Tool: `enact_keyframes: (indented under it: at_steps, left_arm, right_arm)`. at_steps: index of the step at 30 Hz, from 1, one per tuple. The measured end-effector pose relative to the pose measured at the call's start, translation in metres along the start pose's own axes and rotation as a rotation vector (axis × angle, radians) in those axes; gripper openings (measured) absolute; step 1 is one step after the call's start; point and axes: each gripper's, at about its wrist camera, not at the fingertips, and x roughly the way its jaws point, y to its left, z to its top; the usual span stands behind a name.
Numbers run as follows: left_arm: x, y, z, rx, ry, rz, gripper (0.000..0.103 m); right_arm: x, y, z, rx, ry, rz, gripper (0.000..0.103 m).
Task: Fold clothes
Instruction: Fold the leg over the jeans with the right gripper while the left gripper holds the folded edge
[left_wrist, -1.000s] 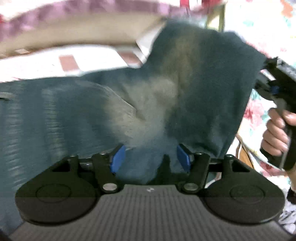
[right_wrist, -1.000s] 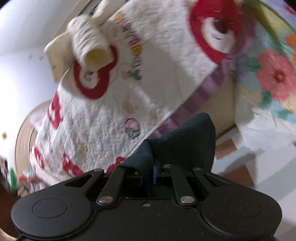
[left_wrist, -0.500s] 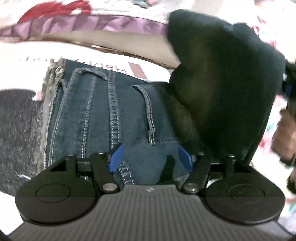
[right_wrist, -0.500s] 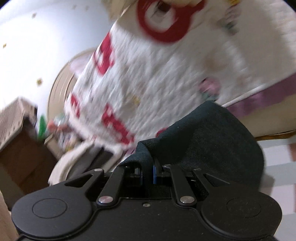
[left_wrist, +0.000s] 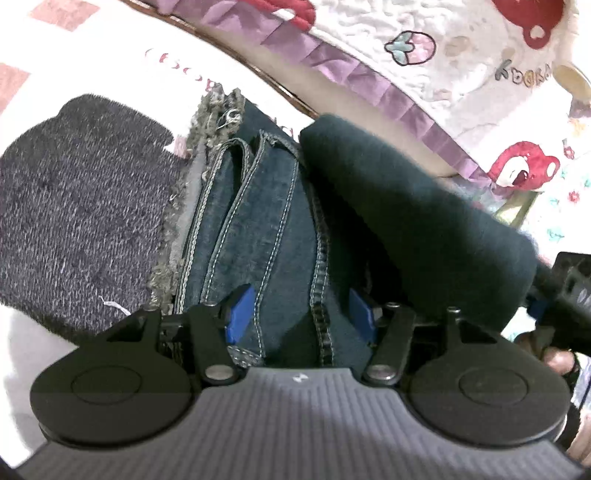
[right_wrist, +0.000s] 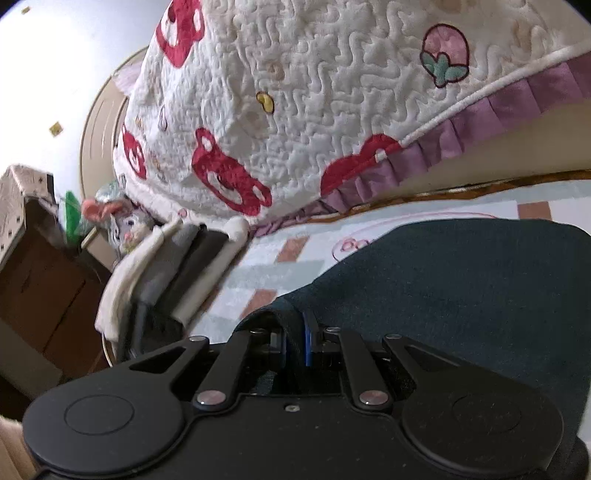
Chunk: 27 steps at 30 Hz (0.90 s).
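Observation:
A folded pair of blue jeans (left_wrist: 255, 221) with a frayed hem lies on the patterned floor mat. My left gripper (left_wrist: 301, 314) hangs open just above the jeans, its blue pads (left_wrist: 238, 314) wide apart and holding nothing. A dark teal garment (left_wrist: 417, 221) drapes over the right side of the jeans. My right gripper (right_wrist: 295, 345) is shut on an edge of that teal garment (right_wrist: 461, 291), low over the mat. The right gripper also shows at the right edge of the left wrist view (left_wrist: 569, 291).
A dark grey knitted piece (left_wrist: 81, 206) lies left of the jeans. A quilted white bedspread (right_wrist: 314, 110) with red bears and a purple frill hangs behind. A pile of folded cloth (right_wrist: 173, 273) and a cardboard box (right_wrist: 40, 288) stand at the left.
The teal garment was held up and spread wide; it has been brought down and folded over beside the jeans. The right gripper has dropped toward the mat, still shut on the garment.

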Motion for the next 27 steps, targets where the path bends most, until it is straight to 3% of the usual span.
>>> enact_keyframes:
  at_steps: [5, 8, 21, 27]
  left_arm:
    - [-0.008, 0.009, -0.002, -0.007, -0.007, -0.002, 0.056]
    - [-0.014, 0.014, -0.003, -0.011, -0.018, 0.003, 0.056]
    - [-0.039, 0.035, 0.000, -0.055, -0.072, 0.061, 0.057]
    - [-0.047, 0.039, 0.004, -0.057, -0.088, 0.081, 0.057]
  right_arm:
    - [0.015, 0.009, 0.010, -0.022, -0.021, 0.008, 0.013]
    - [0.034, 0.007, 0.001, -0.025, 0.031, -0.019, 0.012]
    - [0.059, 0.019, -0.008, -0.121, 0.090, -0.073, 0.013]
    - [0.082, 0.020, -0.032, -0.162, 0.166, -0.148, 0.014]
